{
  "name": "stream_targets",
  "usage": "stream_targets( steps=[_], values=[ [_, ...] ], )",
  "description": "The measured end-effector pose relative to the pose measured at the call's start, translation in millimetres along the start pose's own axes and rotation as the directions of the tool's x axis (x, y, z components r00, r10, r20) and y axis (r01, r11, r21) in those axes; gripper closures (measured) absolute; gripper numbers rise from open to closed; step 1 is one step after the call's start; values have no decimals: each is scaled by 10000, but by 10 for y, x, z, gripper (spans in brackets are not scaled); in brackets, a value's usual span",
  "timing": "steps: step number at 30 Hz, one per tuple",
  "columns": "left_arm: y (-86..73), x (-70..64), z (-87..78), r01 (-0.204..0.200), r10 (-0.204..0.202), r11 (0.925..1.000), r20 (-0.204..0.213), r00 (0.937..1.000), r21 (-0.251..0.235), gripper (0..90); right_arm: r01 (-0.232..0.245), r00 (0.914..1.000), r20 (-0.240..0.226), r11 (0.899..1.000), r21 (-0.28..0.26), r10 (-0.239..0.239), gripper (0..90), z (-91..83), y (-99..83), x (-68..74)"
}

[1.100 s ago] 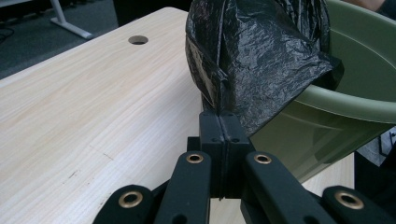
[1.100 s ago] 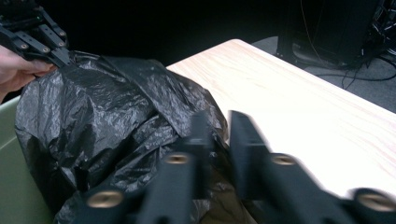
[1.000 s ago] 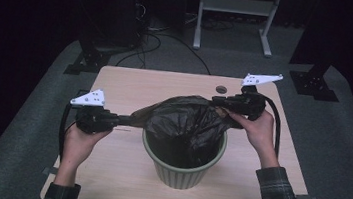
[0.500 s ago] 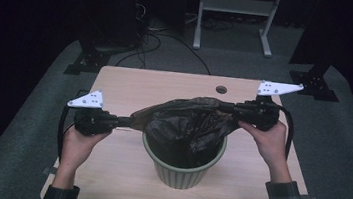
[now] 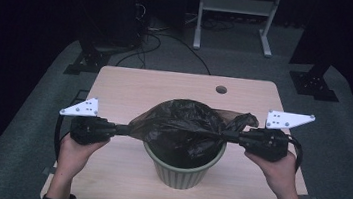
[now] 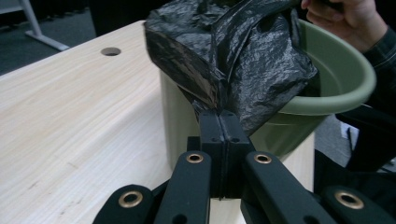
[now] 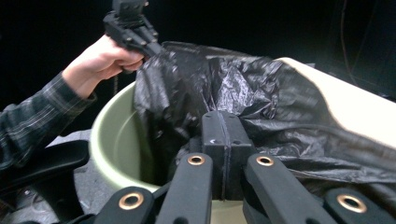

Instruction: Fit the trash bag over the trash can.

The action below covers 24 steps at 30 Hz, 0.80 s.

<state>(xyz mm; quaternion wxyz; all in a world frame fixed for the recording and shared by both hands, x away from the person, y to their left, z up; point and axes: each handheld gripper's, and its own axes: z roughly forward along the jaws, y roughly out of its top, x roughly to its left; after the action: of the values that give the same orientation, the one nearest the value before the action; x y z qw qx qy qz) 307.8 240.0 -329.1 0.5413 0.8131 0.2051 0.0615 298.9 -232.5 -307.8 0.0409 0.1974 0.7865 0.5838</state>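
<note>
A black plastic bag [image 5: 181, 125] is stretched across the mouth of a green round bin [image 5: 181, 175] on the table. In the high view my left gripper [image 5: 132, 130] is shut on the bag's left edge. My right gripper [image 5: 224, 134] is shut on its right edge. In the left gripper view the jaws [image 6: 218, 117] pinch a fold of the bag [image 6: 233, 56] over the bin's rim [image 6: 341, 93]. In the right gripper view the jaws [image 7: 223, 123] clamp the bag [image 7: 266, 88], with the bin [image 7: 109, 144] below and the left gripper [image 7: 133, 28] holding the far edge.
The light wood table [image 5: 125, 88] has a small round hole [image 5: 221, 90] near its far edge. Beyond it lie a dark floor, cables and the feet of stands [image 5: 312, 85]. Bare tabletop lies on all sides of the bin.
My right gripper has moved right and toward the near side, pulling the bag taut. The left gripper has come slightly nearer. The bag now spans the bin's mouth more widely.
</note>
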Motion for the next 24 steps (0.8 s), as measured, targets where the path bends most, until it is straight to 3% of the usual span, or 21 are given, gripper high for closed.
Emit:
stream_targets(
  steps=[13,24],
  values=[
    [-87,-101,-16,186,-172,9995,527,9985,-258,899,-88,9991,-418,9999,142,94,899,-84,-261,257],
    [-176,-152,-24,300,-290,9995,796,9964,-117,900,-342,9963,-765,9977,585,386,899,-50,-525,361]
  ],
)
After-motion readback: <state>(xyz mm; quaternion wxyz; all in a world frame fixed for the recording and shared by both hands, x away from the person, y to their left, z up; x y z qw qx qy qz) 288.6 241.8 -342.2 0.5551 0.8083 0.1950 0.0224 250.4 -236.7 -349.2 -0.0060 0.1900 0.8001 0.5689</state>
